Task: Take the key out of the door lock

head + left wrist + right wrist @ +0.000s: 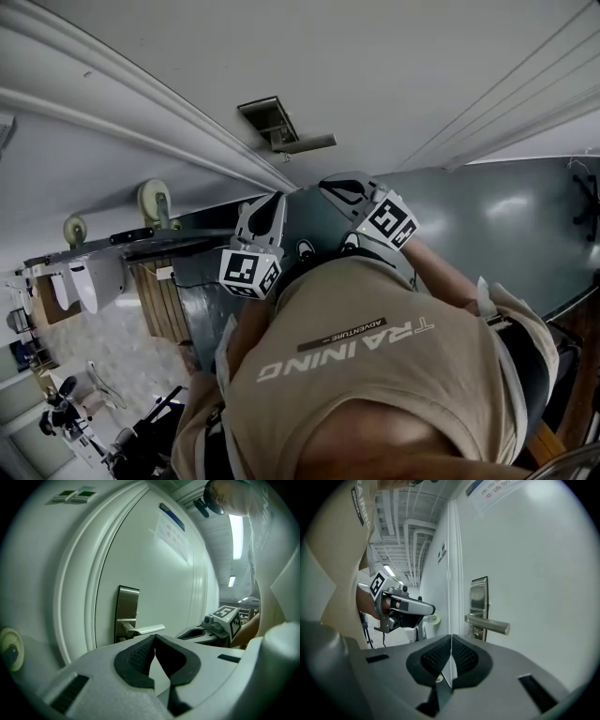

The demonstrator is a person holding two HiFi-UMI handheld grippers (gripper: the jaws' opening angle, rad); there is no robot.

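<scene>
Before the white door (pixel 534 573), lever handle (pixel 487 623) on steel plate (pixel 479 590) — left claw (pixel 154 637), right claw (pixel 451 637), both closed (flush together).

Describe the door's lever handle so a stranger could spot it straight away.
Start at the big white door with a paper notice near its top. Close to the door's edge sits a tall metal plate. The lever handle is the silver bar jutting sideways from that plate, the only horizontal piece on it.

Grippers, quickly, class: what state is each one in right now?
Left gripper: closed, holding nothing.
Right gripper: closed, holding nothing.
</scene>
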